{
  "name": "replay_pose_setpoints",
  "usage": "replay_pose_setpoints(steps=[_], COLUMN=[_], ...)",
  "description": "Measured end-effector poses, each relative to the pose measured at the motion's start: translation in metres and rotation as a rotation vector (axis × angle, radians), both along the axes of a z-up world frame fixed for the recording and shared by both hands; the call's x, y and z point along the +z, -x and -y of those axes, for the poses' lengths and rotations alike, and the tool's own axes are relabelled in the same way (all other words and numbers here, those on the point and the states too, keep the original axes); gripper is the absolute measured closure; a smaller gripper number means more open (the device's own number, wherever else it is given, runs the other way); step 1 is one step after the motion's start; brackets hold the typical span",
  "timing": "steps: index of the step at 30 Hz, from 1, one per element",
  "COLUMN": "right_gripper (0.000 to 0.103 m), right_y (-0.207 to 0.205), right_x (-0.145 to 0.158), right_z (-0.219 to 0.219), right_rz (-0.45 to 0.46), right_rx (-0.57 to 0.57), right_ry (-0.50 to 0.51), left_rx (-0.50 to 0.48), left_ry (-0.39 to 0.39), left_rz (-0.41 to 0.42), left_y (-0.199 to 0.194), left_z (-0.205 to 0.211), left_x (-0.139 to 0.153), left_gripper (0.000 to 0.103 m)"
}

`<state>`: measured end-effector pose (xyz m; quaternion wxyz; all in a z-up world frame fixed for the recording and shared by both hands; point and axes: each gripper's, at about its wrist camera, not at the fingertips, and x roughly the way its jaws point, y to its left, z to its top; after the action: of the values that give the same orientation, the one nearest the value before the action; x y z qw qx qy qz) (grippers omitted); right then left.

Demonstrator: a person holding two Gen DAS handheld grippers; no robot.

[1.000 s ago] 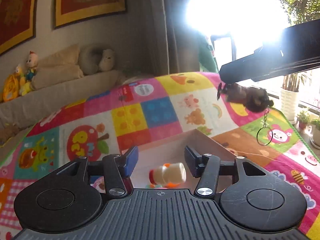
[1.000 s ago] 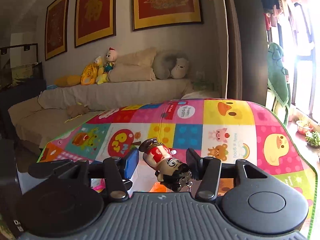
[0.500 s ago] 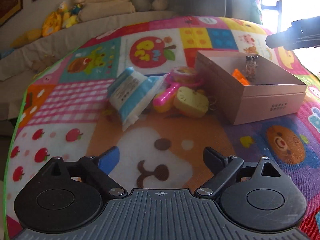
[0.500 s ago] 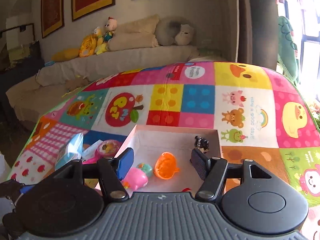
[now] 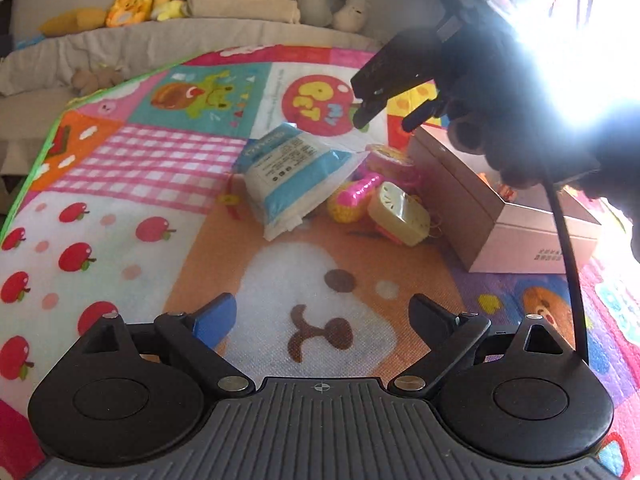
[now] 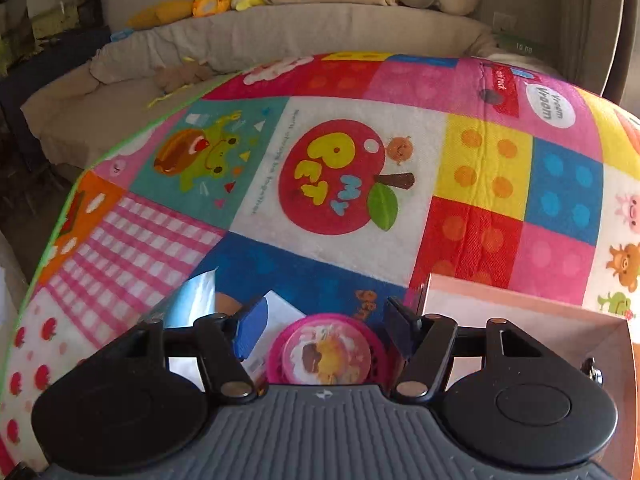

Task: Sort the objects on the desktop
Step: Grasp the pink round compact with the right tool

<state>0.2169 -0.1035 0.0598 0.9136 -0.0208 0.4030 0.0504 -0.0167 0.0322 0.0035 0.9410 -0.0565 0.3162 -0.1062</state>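
Our left tongs (image 5: 322, 322) are black, with a ribbed grey housing marked by a small crosshair, two round black discs and silver screws at the pivots; one pad is blue, the other black. Our right tongs (image 6: 325, 329) match, with one blue and one dark pad. A black cable (image 5: 568, 264) trails from the right unit.

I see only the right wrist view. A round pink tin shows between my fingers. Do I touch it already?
Observer: No. In the left wrist view the right gripper hangs above the round tin, apart from it. Its jaws have just been closing slightly, with nothing between them.
Operator: What else lies near the tin?
Observer: A pink toy and a yellow case, close together beside the box.
Operator: And the left gripper?
Observer: The left gripper is empty over the mat; its jaws have just been opening.
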Motion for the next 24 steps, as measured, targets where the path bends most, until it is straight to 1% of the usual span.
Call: replay_pose_setpoints(steps=[2, 4, 5, 7, 10, 13, 16, 18, 19, 22, 24], right_gripper=[0.059, 0.068, 0.068, 0.068, 0.068, 0.068, 0.065, 0.061, 0.058, 0.058, 0.058], right_y=[-0.023, -0.036, -0.038, -0.031, -0.003, 0.041, 0.08, 0.107, 0.122, 0.159, 0.184], right_x=[-0.012, -0.025, -0.029, -0.034, -0.032, -0.026, -0.023, -0.019, -0.015, -0.002, 0.006], right_z=[-0.004, -0.008, -0.01, -0.013, -0.016, -0.022, -0.018, -0.012, -0.008, 0.005, 0.017], right_rz=[-0.053, -0.105, -0.12, -0.14, -0.17, -0.194, -0.224, -0.224, -0.205, -0.135, -0.051], right_rx=[-0.022, -0.025, -0.023, -0.005, 0.057, 0.162, 0.212, 0.242, 0.248, 0.246, 0.228], right_ry=[0.034, 0.056, 0.071, 0.083, 0.042, 0.012, -0.051, -0.084, -0.089, -0.088, -0.08], left_rx=[0.001, -0.005, -0.013, -0.036, -0.088, -0.138, -0.184, -0.203, -0.209, -0.208, -0.197], left_ry=[0.018, 0.02, 0.016, 0.005, -0.004, -0.024, -0.051, -0.067, -0.079, -0.106, -0.113], left_rz=[0.003, 0.018, 0.031, 0.052, 0.04, 0.028, 0.026, 0.016, 0.012, 0.01, 0.004], left_y=[0.001, 0.004, 0.006, 0.011, 0.018, 0.026, 0.037, 0.043, 0.045, 0.05, 0.05], left_z=[-0.003, -0.002, -0.002, 0.001, 0.005, 0.011, 0.018, 0.021, 0.022, 0.024, 0.024], left_x=[0.0, 0.001, 0.003, 0.005, 0.005, 0.004, 0.004, 0.004, 0.003, 0.003, 0.004], left_gripper=[0.006, 0.006, 0.006, 0.006, 0.006, 0.006, 0.006, 0.006, 0.006, 0.006, 0.005])
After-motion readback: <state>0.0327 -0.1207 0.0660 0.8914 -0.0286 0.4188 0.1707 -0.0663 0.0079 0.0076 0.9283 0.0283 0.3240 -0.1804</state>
